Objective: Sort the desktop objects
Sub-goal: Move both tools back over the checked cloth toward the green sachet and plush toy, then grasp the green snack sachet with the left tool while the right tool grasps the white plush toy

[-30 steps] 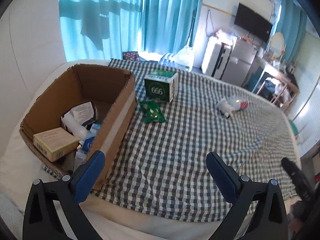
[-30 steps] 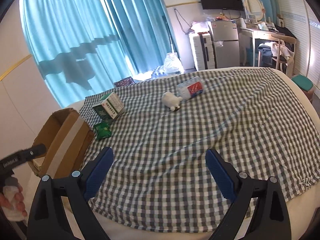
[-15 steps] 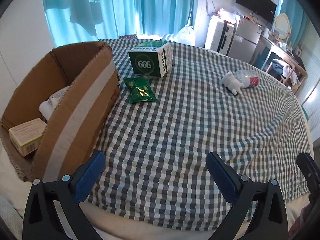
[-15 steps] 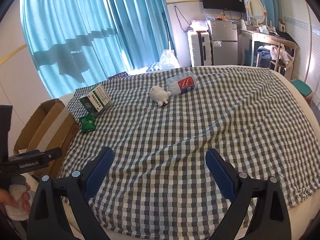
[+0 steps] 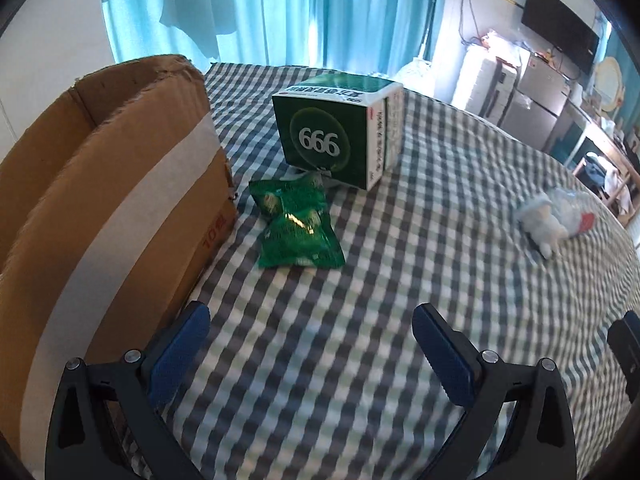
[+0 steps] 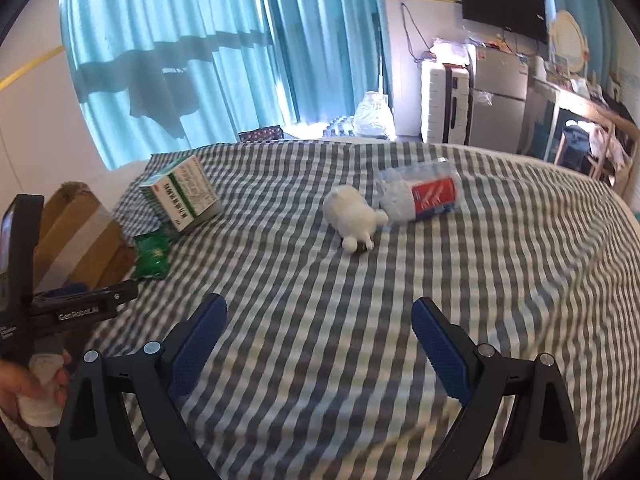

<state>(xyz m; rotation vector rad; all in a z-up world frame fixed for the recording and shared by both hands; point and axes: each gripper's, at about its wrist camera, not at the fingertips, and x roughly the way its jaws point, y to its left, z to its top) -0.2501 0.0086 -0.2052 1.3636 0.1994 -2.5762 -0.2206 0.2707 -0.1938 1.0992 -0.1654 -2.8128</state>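
Green sachet (image 5: 298, 226) lies flat on the checked cloth (image 5: 380, 320), just right of the cardboard box (image 5: 100, 216) and just in front of the 666 carton (image 5: 338, 130); whether its far corner touches the carton can't be told. Near first: left gripper (image 5: 310, 344) hovers low over the cloth, blue fingers (image 5: 180, 350) spread wide w/ nothing between them. Left finger sits close beside the box wall, so little room on that side; open cloth ahead and to the right up to the sachet. Right gripper (image 6: 318, 344) is likewise released, fingers (image 6: 438, 350) wide apart and empty, over bare cloth w/ plenty of room all round. In the right wrist view a hand (image 6: 28, 376) holds the left tool at the left edge.

Sachet: glossy, crinkled, pillow-shaped, green w/ pale print, glare spot near the middle. Carton: green front w/ white "666", white side panels, standing upright. Farther right, well apart from these, a white plush toy (image 6: 354, 218) lies touching a clear packet w/ red label (image 6: 420, 196).

Vs. a second ago: left gripper has come lower and nearer, so box contents are now hidden behind its wall and sachet + carton look much bigger. Right gripper has shifted a bit closer to the toy. Items haven't moved.
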